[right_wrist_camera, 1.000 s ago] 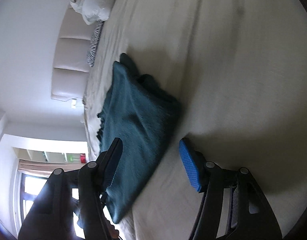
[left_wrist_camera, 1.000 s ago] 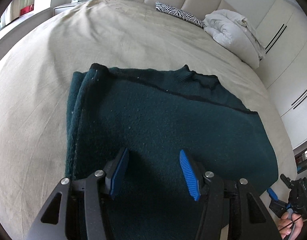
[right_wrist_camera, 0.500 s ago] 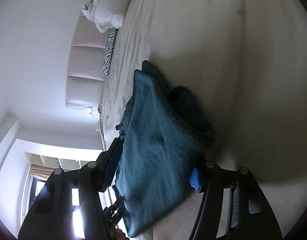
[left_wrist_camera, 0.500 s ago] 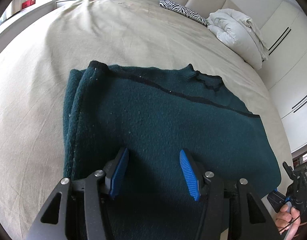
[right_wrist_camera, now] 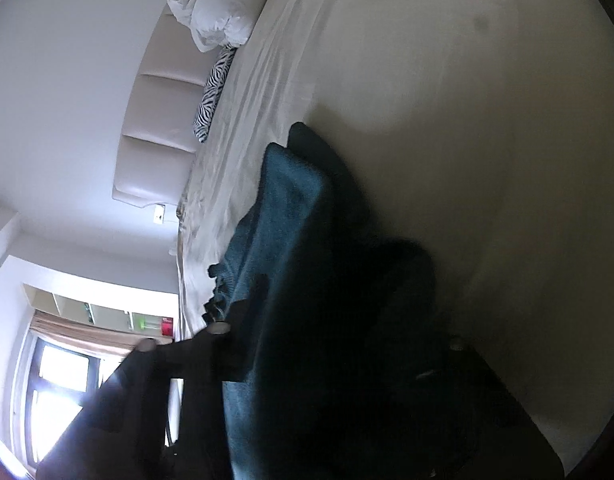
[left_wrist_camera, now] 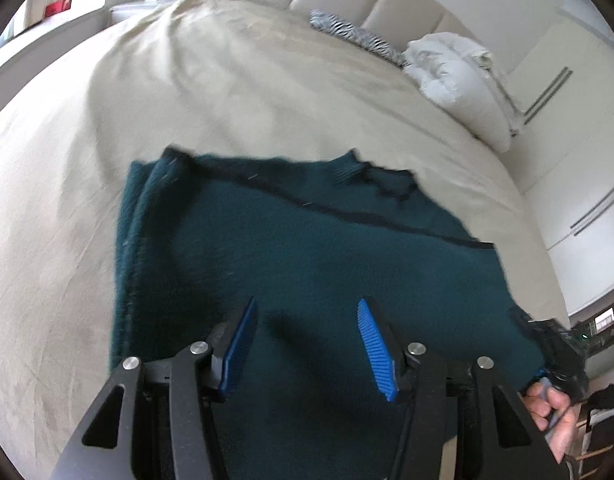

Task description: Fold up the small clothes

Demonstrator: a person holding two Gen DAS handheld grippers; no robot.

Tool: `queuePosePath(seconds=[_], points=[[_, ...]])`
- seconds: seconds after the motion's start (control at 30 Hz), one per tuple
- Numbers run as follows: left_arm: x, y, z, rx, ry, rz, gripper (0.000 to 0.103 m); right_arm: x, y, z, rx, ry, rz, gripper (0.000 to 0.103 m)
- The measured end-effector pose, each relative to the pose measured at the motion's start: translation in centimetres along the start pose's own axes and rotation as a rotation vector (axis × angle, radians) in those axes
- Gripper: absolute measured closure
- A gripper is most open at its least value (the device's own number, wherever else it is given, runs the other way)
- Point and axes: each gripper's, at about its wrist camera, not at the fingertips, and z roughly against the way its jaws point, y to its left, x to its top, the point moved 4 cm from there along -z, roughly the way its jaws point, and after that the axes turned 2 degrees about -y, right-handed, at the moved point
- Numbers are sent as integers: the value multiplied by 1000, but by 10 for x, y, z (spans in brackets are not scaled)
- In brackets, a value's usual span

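Sweater (left_wrist_camera: 307, 264) partly folded on bed (left_wrist_camera: 107, 120). Left gripper (left_wrist_camera: 305, 340) hovering open above it. Right gripper (right_wrist_camera: 327, 380) closing on sweater's edge; more folding left.

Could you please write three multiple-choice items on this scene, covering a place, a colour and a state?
1. Where does the sweater lie?
A. on the bed
B. on a chair
C. on the floor

2. What colour is the sweater?
A. red
B. dark green
C. white

3. How do the left gripper jaws stand?
A. clamped on a pillow
B. apart over the sweater
C. shut on nothing

Answers: 1 A, beige sheet surrounds it; 2 B, dark green knit in both views; 3 B, a gap separates the blue pads, nothing pinched.
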Motion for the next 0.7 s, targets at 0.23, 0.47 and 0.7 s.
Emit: queuePosePath(seconds=[0.23, 0.47, 0.7], points=[[-15, -4, -33, 18, 82, -50, 50, 1, -2, -3, -22, 1, 19, 91], [-15, 15, -36, -47, 66, 6, 62, -4, 30, 2, -74, -45, 132, 92], [-15, 22, -39, -51, 81, 12, 71, -37, 104, -1, -125, -78, 388, 92]])
